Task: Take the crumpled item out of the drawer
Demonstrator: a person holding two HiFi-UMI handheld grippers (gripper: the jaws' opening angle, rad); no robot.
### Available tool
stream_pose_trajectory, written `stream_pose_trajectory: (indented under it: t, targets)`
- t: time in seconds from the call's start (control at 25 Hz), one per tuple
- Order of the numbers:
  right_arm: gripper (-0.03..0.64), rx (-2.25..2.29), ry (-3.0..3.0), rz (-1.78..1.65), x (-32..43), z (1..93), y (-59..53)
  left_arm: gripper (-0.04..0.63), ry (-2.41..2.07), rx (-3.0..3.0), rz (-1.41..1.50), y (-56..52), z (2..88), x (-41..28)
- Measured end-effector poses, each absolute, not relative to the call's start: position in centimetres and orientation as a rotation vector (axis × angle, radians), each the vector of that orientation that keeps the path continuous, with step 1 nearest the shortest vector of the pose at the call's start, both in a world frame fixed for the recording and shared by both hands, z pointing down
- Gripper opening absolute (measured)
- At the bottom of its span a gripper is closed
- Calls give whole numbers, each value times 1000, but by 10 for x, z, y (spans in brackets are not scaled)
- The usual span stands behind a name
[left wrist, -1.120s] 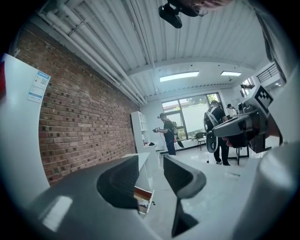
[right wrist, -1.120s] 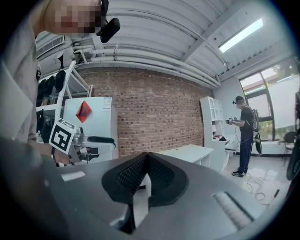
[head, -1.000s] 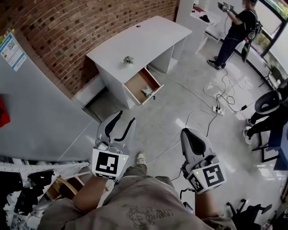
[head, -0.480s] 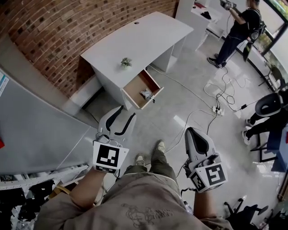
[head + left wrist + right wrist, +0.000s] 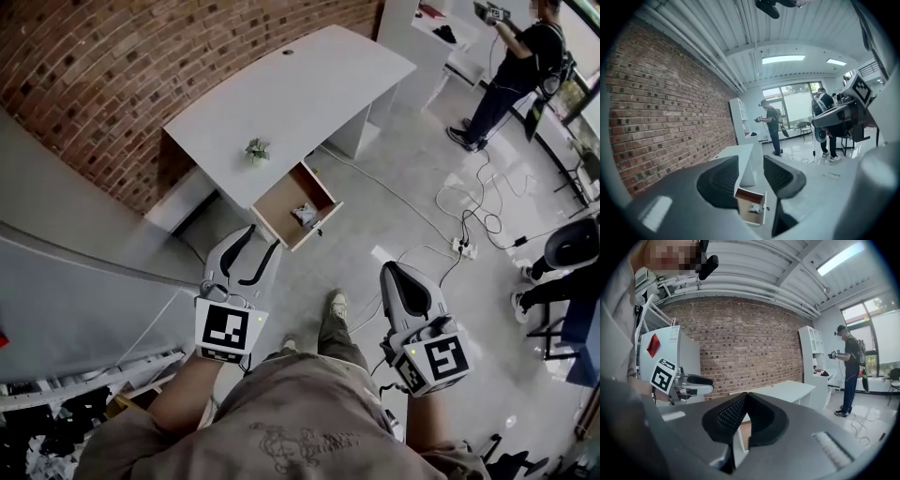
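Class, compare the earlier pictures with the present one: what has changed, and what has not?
The person has stepped toward the desk, so the open drawer sits lower in the head view. Nothing was grasped or released. Unchanged: left tongs open and empty, right tongs shut and empty, crumpled item in the drawer.

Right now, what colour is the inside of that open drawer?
The open desk drawer is light brown inside, like bare wood; the head view shows it best.
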State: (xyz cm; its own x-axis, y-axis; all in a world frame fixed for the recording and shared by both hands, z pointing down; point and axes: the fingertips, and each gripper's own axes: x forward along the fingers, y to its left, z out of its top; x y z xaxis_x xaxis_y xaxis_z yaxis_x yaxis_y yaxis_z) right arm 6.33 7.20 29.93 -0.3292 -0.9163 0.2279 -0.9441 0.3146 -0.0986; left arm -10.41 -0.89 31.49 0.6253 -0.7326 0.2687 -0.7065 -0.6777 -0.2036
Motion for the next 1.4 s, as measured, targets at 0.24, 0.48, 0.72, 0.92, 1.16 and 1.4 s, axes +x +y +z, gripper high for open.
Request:
stream_pose_trajectory:
  t: [0.24,0.48,0.72,0.92,1.16,1.4]
  targets:
    - [28,1615,-2507,317,102,296,-1,152,1320,-2753,-536,-65,316,-64]
    - [28,1517,-2539,321,145,294,-64,152,1445,-2718,-570,-111,317,-33]
    - [28,1443,-2601,329,170,299,-103,152,1527,-2681,-594,-139,323,-17]
    - [28,1425,-2608,344,183,305,-122,152,1504,-2678,-572,-148,316,-1]
    - [28,1430,-2642,337,182,301,-136,152,1509,-2663,-567,-155,313,-2]
    - [28,1435,-2621,331,163,303,-142,152,1465,-2693,-552,-161,314,-14]
